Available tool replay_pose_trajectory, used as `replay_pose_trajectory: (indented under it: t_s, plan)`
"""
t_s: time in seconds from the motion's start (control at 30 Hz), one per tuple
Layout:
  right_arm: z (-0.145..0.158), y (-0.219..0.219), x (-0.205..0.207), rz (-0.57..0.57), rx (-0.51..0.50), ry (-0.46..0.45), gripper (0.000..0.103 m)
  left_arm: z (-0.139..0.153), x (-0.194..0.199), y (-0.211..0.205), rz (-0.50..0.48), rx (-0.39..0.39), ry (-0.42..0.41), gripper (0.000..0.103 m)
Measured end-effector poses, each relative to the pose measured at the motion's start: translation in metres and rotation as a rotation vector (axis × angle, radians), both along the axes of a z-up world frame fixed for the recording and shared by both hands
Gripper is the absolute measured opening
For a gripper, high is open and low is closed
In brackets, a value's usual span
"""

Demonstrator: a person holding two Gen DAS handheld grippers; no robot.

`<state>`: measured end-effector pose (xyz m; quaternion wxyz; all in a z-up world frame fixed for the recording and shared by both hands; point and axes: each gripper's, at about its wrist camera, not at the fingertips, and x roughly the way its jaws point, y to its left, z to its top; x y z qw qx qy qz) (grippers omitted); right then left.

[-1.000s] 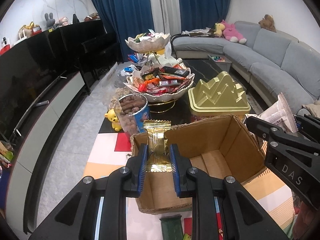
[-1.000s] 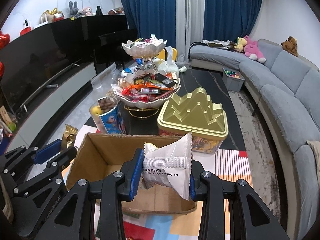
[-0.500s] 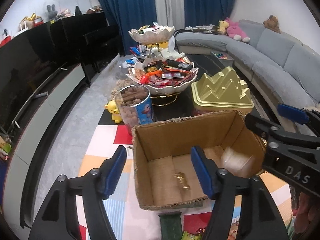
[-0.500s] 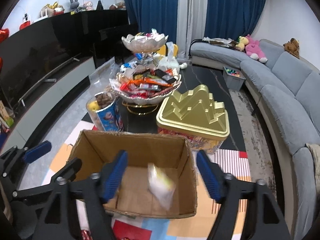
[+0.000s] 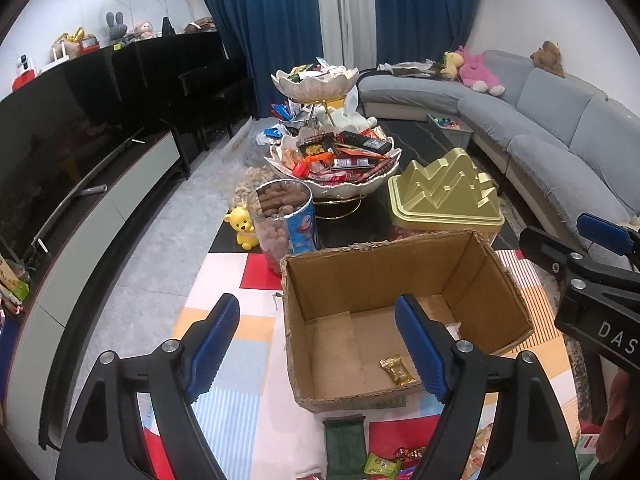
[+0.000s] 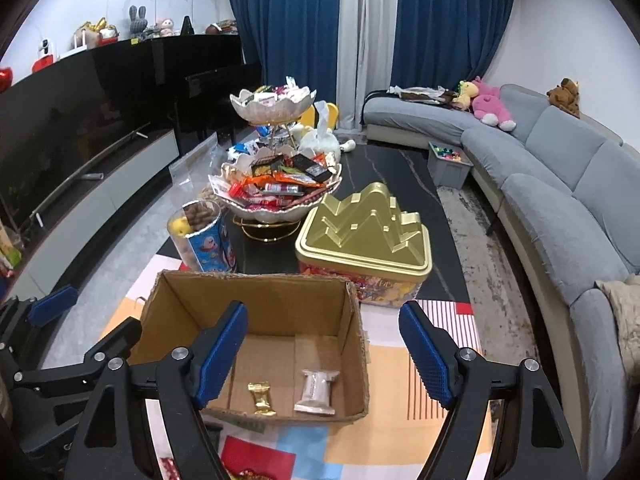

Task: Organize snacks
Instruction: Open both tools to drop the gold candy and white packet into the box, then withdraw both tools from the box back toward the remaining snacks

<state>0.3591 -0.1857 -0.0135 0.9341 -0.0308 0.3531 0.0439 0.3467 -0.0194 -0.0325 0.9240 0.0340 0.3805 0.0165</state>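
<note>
An open cardboard box (image 5: 360,272) (image 6: 256,300) stands on the patterned mat in front of both grippers. On its floor lie a gold-wrapped candy (image 5: 396,369) (image 6: 260,398) and a white packet (image 6: 317,391), side by side near the front wall. My left gripper (image 5: 316,304) hovers over the box's left part. Its jaws are opening, with nothing between them. Over the box's right part my right gripper (image 6: 323,310) stands open and holds nothing. Each gripper also shows at the edge of the other's view.
Behind the box stand a clear snack jar (image 5: 284,220) (image 6: 204,236), a gold tin (image 5: 444,196) (image 6: 364,236) and a two-tier bowl stand (image 5: 332,192) (image 6: 276,208) heaped with snacks. Loose packets, one dark green (image 5: 344,444), lie on the mat in front. A sofa runs along the right, a TV cabinet along the left.
Both grippers opened. The gold candy left the left gripper and the white packet left the right one. Both dropped into the box and now lie on its floor.
</note>
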Motion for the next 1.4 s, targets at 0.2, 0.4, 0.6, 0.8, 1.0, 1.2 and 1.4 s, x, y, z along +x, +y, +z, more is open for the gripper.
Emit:
replay_pose_trajectory:
  t_s: [0.2,0.4,0.6,0.8,1.0,1.2,1.4]
  plan:
    - [0.008,-0.006,-0.010,-0.015,0.005,-0.015,0.079,0.005,-0.005,-0.001,0.003,-0.009,-0.002,0.080]
    - [0.011,-0.012,-0.018,-0.035,0.006,-0.028,0.079,0.009,-0.012,0.000,0.014,-0.011,-0.001,0.080]
    - [0.013,-0.013,-0.028,-0.036,0.000,-0.042,0.079,0.012,-0.019,-0.001,0.017,0.005,-0.005,0.080]
    - [0.015,-0.013,-0.039,-0.037,-0.005,-0.055,0.079,0.012,-0.025,0.000,0.020,-0.006,0.002,0.080]
    - [0.013,-0.015,-0.049,-0.039,0.008,-0.053,0.079,0.013,-0.032,-0.002,0.015,0.001,0.000,0.080]
    - [0.008,-0.017,-0.058,-0.038,0.017,-0.043,0.079,0.011,-0.044,-0.004,0.009,0.005,-0.001,0.080]
    - [0.001,-0.018,-0.069,-0.034,0.018,-0.034,0.079,0.004,-0.056,-0.006,0.003,0.010,0.007,0.080]
